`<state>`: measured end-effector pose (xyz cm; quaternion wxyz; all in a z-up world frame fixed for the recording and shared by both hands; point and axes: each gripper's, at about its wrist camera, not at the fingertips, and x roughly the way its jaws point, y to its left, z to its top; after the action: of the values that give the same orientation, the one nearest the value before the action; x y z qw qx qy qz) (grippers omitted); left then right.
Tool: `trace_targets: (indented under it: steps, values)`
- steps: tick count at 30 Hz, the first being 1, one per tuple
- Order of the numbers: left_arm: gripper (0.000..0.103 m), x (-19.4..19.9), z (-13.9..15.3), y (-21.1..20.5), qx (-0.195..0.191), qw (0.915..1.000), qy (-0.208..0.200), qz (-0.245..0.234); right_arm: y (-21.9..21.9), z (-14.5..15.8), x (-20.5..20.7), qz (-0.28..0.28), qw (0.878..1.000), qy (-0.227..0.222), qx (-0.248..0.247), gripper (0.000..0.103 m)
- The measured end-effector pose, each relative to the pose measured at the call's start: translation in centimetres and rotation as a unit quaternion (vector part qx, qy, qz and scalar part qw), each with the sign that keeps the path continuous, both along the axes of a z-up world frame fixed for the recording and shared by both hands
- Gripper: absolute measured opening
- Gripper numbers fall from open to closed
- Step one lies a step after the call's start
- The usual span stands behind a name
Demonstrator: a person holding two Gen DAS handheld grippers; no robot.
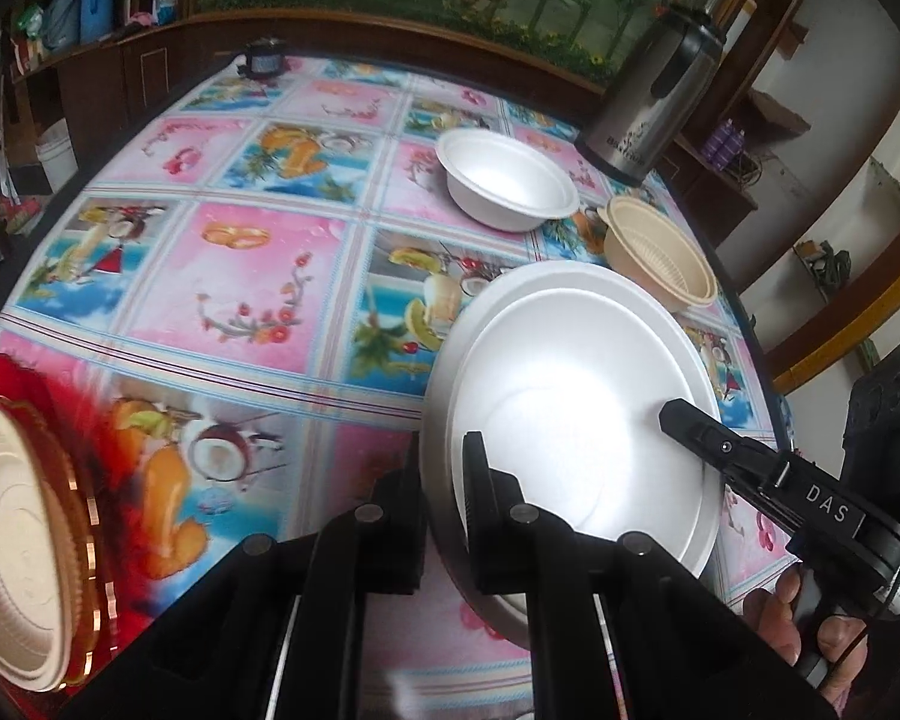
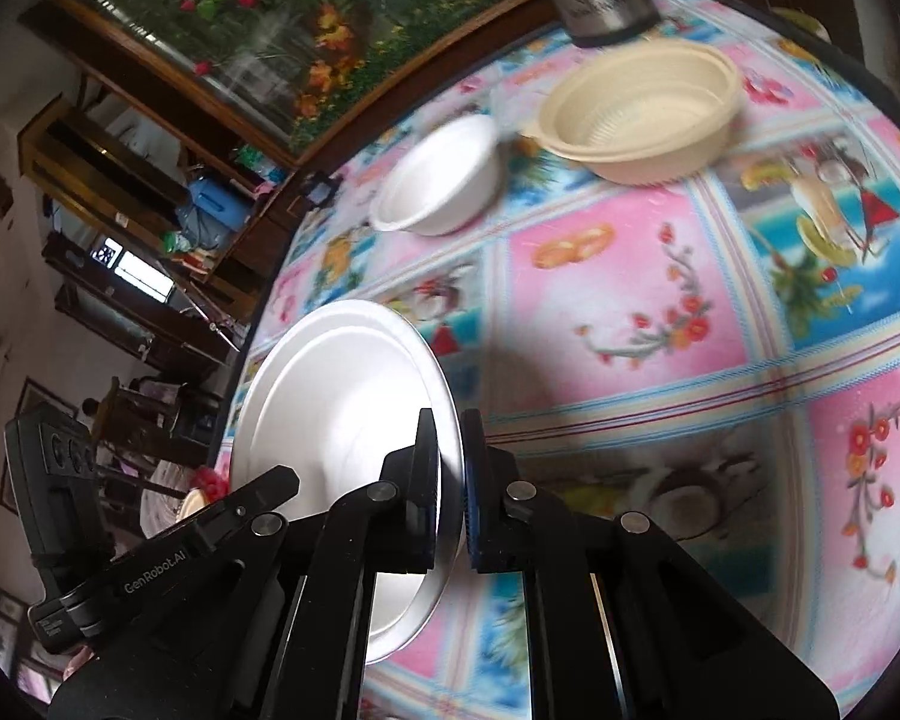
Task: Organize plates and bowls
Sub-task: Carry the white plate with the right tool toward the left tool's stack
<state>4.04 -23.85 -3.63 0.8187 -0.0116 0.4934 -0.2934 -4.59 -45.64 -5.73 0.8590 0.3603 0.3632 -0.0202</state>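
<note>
Left gripper (image 1: 447, 480) jaws narrow, pinching the rim of the white plate (image 1: 576, 408), one finger inside the plate, one outside. Right gripper (image 2: 450, 480) likewise nearly closed on the same plate's opposite rim; the plate is tilted, lifted off the floral tablecloth (image 1: 258, 276). Farther back on the table: white bowl (image 1: 507, 177) and beige bowl (image 1: 660, 258) near each other, steel thermos (image 1: 654, 102) behind them. Only the left view shows a beige plate (image 1: 12, 540) on a red-gold tray (image 1: 84, 516) at the table's left edge.
</note>
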Motion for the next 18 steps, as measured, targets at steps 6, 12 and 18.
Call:
trace_targets:
  steps: [6,12,18]
  values:
    - [0.008,-0.5,1.7,3.8,-0.016,0.9996,-0.018,0.016,3.5,2.2,0.3,0.020,1.000,-0.015,-0.012,0.006]
    - [0.009,-1.1,3.2,9.0,-0.016,0.9981,-0.042,0.041,8.3,3.8,1.3,0.059,0.998,-0.025,-0.022,0.006]
    - [0.010,-0.9,3.4,15.8,-0.012,0.9949,-0.045,0.089,15.0,3.9,4.2,0.119,0.992,-0.027,-0.018,0.007]
